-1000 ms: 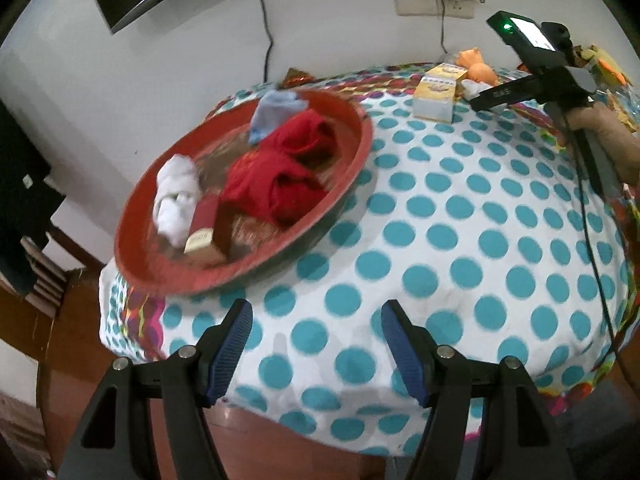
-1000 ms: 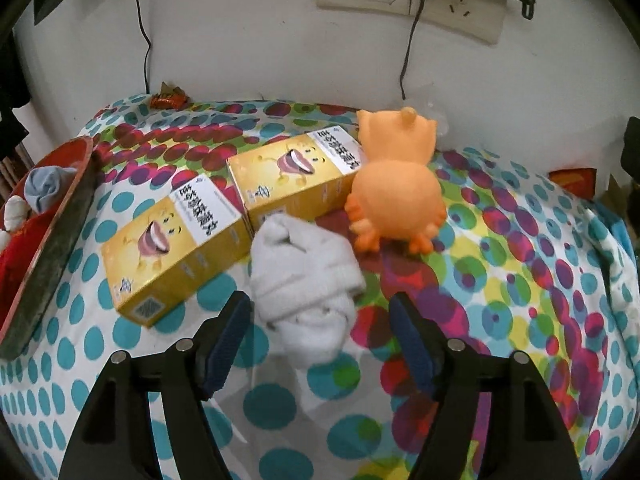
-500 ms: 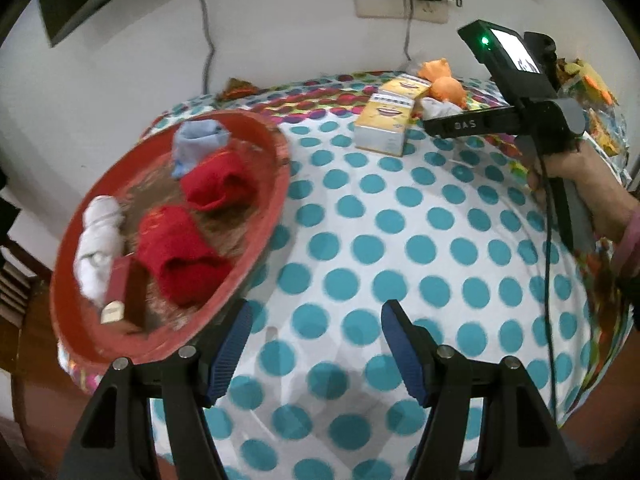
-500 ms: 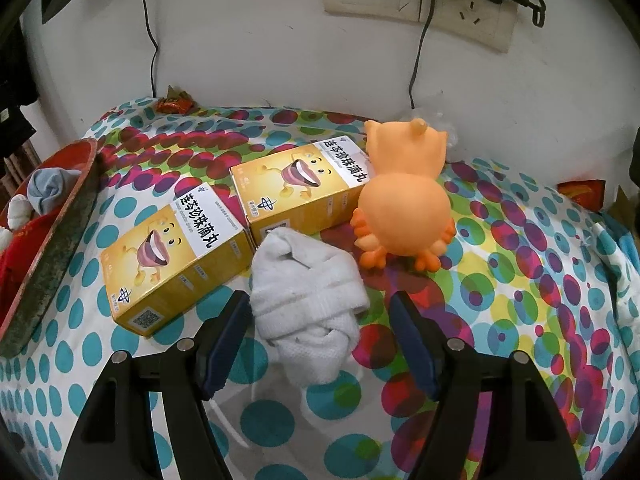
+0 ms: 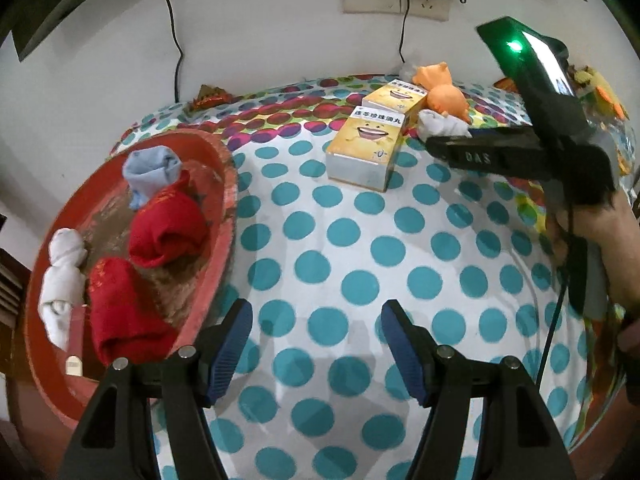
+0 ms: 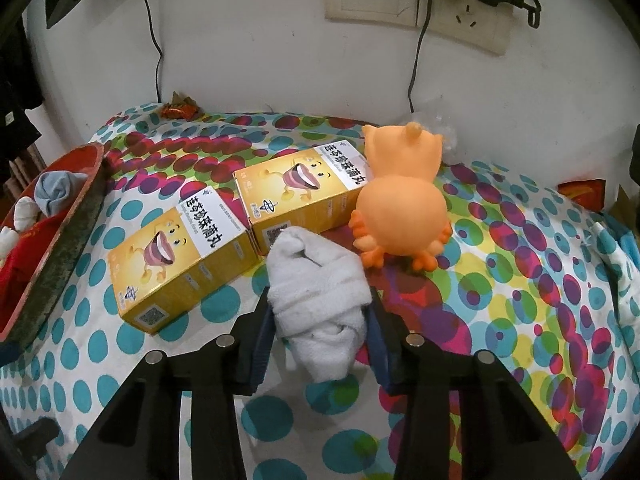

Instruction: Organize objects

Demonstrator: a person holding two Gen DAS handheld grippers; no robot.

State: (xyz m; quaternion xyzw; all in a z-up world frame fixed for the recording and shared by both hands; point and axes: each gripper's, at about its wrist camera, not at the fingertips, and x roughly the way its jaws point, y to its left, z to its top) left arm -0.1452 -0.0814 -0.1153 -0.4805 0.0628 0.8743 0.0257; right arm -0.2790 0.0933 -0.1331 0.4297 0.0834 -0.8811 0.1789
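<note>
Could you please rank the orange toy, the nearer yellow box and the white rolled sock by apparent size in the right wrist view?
1. nearer yellow box
2. orange toy and white rolled sock: look alike; the sock is closer, so unsure.

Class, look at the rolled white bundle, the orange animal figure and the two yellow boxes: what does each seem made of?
Rolled white bundle: soft knitted fabric, probably a sock; ribbed, fuzzy folds. Orange animal figure: smooth matte rubber or plastic, seemingly moulded. Two yellow boxes: printed cardboard, sharp edges, slight sheen.
</note>
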